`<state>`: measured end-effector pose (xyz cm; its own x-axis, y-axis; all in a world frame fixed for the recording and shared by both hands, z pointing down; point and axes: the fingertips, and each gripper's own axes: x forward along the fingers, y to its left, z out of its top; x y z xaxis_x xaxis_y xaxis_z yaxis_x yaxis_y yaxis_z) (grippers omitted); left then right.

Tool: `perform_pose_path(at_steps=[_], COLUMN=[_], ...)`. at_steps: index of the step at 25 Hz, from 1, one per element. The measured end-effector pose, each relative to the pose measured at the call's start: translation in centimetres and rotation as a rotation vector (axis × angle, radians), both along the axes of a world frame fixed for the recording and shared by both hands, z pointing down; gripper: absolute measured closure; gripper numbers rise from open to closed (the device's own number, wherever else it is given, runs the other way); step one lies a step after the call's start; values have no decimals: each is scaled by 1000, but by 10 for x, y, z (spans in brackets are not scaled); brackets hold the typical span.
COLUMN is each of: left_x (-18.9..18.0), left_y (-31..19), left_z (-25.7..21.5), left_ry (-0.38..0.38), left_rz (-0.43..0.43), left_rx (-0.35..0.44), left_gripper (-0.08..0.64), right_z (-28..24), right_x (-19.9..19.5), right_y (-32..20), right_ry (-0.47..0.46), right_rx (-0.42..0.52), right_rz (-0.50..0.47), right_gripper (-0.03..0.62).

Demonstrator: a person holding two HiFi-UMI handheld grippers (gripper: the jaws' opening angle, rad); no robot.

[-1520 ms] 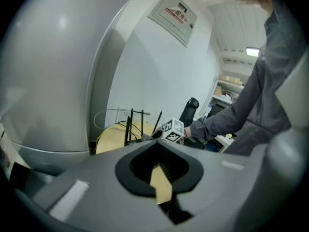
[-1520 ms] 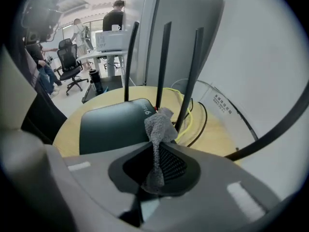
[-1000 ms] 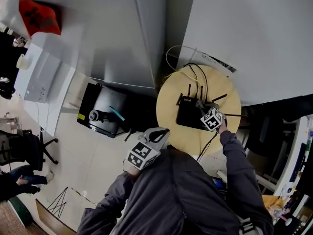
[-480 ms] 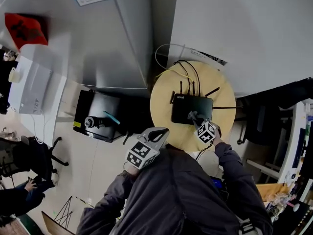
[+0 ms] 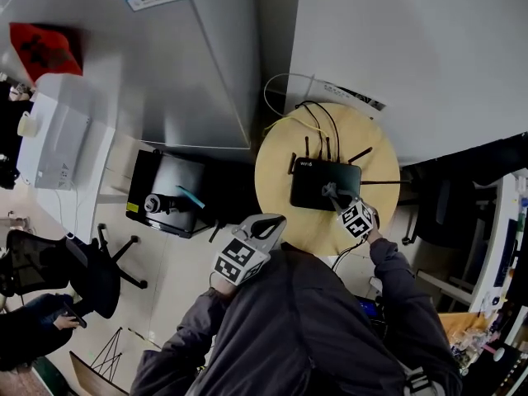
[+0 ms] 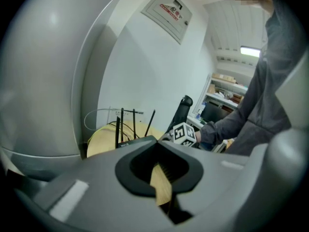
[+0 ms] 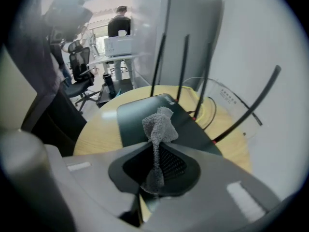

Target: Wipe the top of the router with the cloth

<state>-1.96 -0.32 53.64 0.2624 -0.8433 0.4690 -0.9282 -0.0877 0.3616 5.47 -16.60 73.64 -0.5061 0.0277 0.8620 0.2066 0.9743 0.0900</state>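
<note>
Cloth [image 7: 159, 125], grey and bunched, is pinched between the closed jaws of the right gripper [image 7: 155, 146], its loose end poking out past the tips. In the head view this gripper reaches over the black router [image 5: 324, 185], with the cloth above the near right part of its flat top; whether fabric touches plastic I cannot tell. The router lies flat on a round wooden table [image 5: 280, 167], its thin antennas [image 7: 182, 66] along the far edge, cables [image 5: 318, 122] looping behind it. The left gripper [image 5: 268, 223] is held back near the person's chest, well apart from the router, jaws together with nothing gripped.
</note>
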Motion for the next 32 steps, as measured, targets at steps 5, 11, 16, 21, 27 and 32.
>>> perform_pose_path(at_steps=[5, 11, 16, 21, 27, 32], left_x=[0, -3, -2, 8, 17, 25], left_y=[5, 9, 11, 6, 0, -5], left_z=[3, 1, 0, 0, 3, 4], left_ry=[-6, -16, -17, -9, -4, 0], left_rz=[-46, -106, -122, -67, -15, 26], left_rx=[-18, -17, -25, -18, -15, -15], left_gripper=[560, 560, 560, 560, 560, 560], right_z=[-8, 14, 15, 15, 14, 15], right_x=[-22, -28, -22, -3, 28, 51], right_y=[-79, -112, -102, -72, -30, 1], right_ry=[-18, 67, 57, 79, 67, 65], right_rx=[87, 162, 155, 128, 109, 84], right_rz=[74, 29, -5, -53, -72, -88], right_gripper=[565, 565, 565, 565, 565, 565])
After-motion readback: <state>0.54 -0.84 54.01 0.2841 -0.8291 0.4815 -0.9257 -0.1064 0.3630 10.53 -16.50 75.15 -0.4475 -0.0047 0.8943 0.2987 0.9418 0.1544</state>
